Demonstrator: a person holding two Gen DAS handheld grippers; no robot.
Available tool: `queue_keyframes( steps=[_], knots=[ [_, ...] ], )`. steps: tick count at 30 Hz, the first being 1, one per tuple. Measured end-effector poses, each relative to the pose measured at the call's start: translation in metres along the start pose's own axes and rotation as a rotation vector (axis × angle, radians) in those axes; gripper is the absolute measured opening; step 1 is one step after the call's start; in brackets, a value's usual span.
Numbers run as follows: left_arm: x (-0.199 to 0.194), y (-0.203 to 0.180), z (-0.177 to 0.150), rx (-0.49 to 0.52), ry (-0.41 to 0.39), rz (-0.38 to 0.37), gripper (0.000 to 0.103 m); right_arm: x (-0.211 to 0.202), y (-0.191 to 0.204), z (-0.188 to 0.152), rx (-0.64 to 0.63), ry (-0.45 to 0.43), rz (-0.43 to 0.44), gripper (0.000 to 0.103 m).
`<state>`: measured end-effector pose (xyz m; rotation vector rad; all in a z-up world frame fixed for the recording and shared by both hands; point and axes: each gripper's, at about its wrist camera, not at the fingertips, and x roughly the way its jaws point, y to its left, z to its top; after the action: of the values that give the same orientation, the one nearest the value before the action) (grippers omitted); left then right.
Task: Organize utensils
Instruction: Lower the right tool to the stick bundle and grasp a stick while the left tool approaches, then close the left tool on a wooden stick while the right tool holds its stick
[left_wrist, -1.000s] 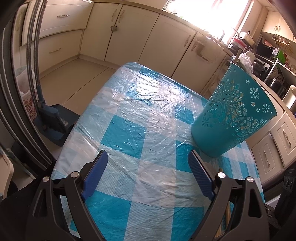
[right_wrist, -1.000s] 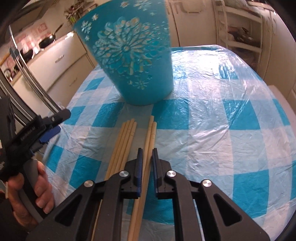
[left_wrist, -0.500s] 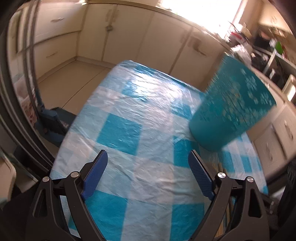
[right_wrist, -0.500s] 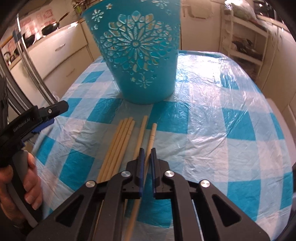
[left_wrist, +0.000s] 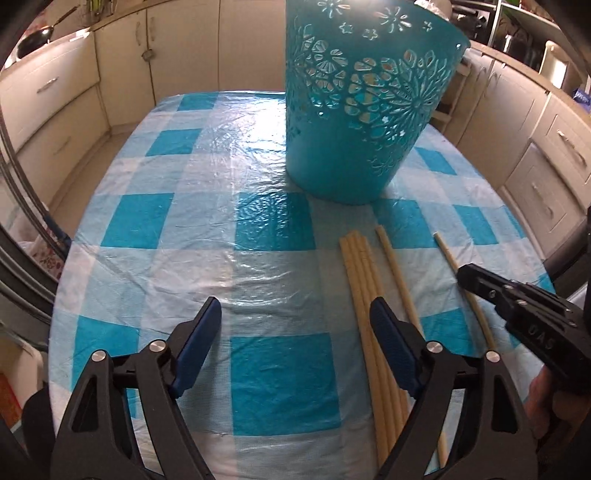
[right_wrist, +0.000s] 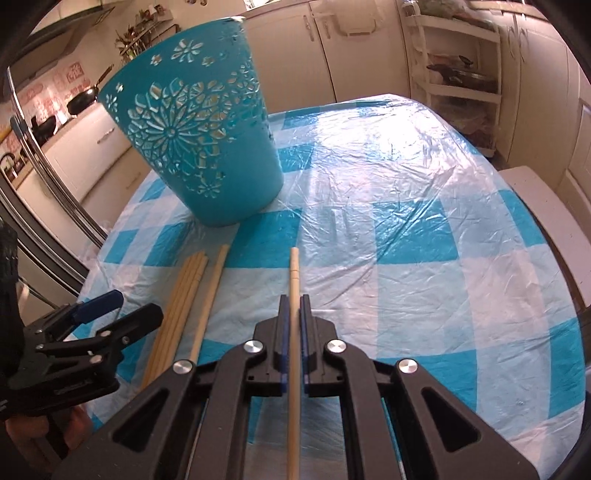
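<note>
A teal cut-out basket (left_wrist: 362, 122) (right_wrist: 199, 147) stands upright on the blue checked tablecloth (left_wrist: 184, 221). In front of it lies a bundle of wooden chopsticks (left_wrist: 356, 273) (right_wrist: 188, 288), with one loose chopstick (left_wrist: 395, 266) (right_wrist: 212, 284) beside it. My right gripper (right_wrist: 293, 302) (left_wrist: 465, 275) is shut on a single chopstick (right_wrist: 294, 269) (left_wrist: 448, 254), set apart to the right of the others. My left gripper (left_wrist: 295, 310) (right_wrist: 136, 306) hovers over the cloth just left of the bundle. Its jaws are closing with nothing between them, and its right finger overlaps the bundle.
Cream kitchen cabinets surround the table on all sides. A white shelf rack (right_wrist: 461, 74) stands at the back right and a white seat (right_wrist: 535, 192) by the table's right edge. A pan (right_wrist: 83, 99) sits on the left counter. Metal poles (right_wrist: 48, 192) rise at the table's left.
The left gripper swung round, so the basket and chopsticks now lie ahead of it, and its jaws narrowed a little. The right gripper drew its chopstick rightward, away from the others.
</note>
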<state>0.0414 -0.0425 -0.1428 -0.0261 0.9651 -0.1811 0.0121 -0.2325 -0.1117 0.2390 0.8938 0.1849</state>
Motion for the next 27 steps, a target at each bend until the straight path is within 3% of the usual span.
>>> queue_keyframes(
  steps=[4,19,27],
  knots=[
    [0.003,-0.001,0.001,0.026,0.013,0.04,0.077,-0.002,-0.005,0.0,0.02,0.001,0.026,0.006],
    [0.007,-0.015,0.011,0.05,0.034,0.075,0.074,-0.003,-0.009,0.001,0.037,0.001,0.049,0.006],
    [0.014,-0.022,0.017,0.099,0.063,0.073,0.049,-0.002,-0.007,0.002,0.025,0.005,0.04,0.006]
  ],
)
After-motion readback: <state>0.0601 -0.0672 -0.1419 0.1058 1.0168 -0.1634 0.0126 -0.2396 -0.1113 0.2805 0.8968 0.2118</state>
